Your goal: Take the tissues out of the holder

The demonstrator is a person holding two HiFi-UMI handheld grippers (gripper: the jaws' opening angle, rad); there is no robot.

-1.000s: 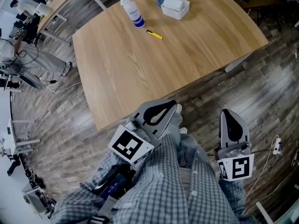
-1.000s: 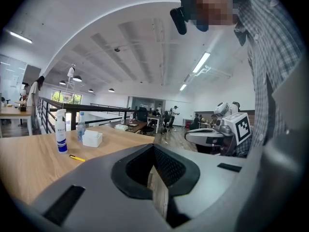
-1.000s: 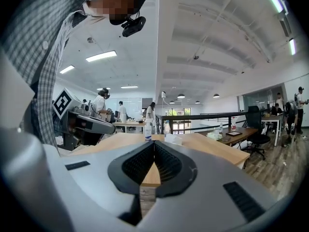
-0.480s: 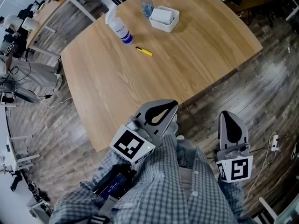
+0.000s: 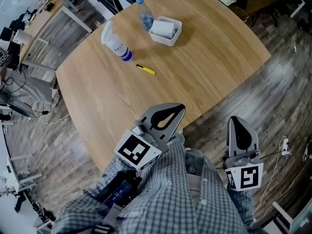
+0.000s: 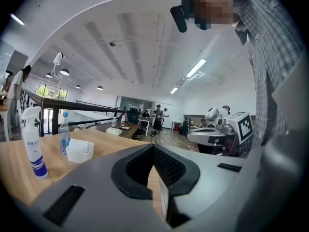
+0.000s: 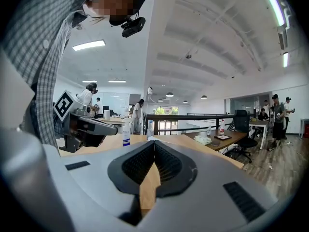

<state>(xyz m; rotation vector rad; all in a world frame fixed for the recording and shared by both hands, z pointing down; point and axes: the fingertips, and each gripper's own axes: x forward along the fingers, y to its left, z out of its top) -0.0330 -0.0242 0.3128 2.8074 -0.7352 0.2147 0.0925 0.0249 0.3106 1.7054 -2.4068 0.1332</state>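
Wooden table (image 5: 204,57) carries spray bottle (image 5: 114,43), water bottle (image 5: 145,16) and pen (image 5: 146,69) by tissue holder (image 5: 165,30); left claw (image 5: 180,108) and right claw (image 5: 235,119) closed, empty.

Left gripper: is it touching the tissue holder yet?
Apart. The head view shows the left gripper at the near edge of the table, with bare wood between it and the tissue holder at the far side.

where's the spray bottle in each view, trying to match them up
Head view: the spray bottle stands at upper left, on the far side of the table.
Left gripper view: far left edge, large and upright.
Right gripper view: small, just left of centre.
Shared landmark: the water bottle, standing to the spray bottle's right in all three.
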